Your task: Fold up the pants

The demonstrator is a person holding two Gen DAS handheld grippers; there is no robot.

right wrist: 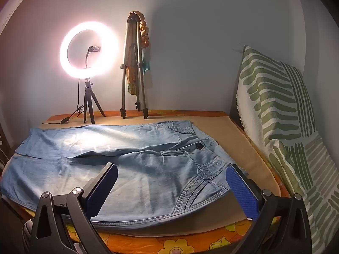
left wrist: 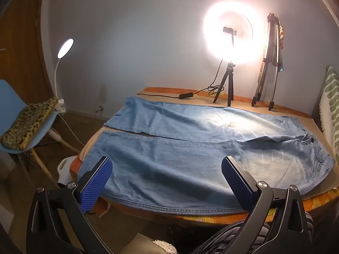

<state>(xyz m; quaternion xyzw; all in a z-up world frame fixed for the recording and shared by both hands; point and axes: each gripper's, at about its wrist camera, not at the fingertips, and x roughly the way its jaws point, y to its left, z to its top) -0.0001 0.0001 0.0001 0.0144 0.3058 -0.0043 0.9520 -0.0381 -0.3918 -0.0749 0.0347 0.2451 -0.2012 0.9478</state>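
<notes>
In left view only, blue chair (left wrist: 12,97), desk lamp (left wrist: 65,48), beside pants (left wrist: 190,139)

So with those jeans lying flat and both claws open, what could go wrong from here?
The pants hang over the table front edge; a one-sided pull might drag them off. A wide sweep could knock the ring light or the tripod standing just behind. Either gripper, left gripper or right gripper, might pinch only one layer.
</notes>
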